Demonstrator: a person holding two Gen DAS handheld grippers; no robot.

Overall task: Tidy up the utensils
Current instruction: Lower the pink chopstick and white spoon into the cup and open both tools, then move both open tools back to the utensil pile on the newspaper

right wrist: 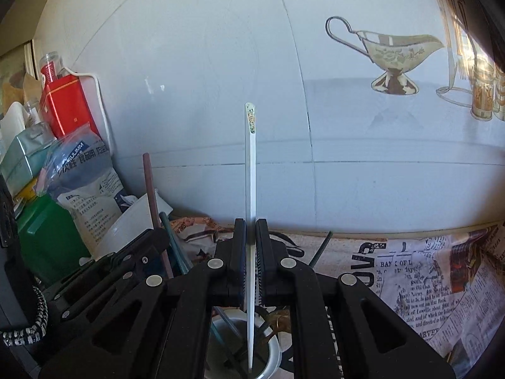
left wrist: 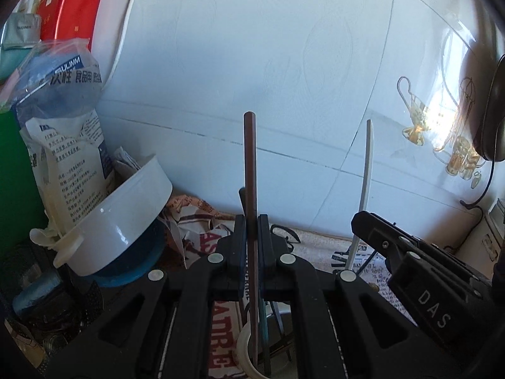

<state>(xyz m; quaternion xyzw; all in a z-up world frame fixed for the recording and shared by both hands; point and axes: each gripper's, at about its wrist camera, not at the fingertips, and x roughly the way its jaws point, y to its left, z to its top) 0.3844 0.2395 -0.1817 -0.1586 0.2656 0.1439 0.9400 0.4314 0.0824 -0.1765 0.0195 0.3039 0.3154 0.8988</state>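
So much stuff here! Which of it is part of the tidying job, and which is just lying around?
Part of the job:
- brown chopstick, clamped in the left gripper
- white chopstick, clamped in the right gripper
- white cup below them

Just lying about:
- red box
- printed bag
- white bowl

Black tools (left wrist: 251, 227), silver rivets, "DAS" marking.
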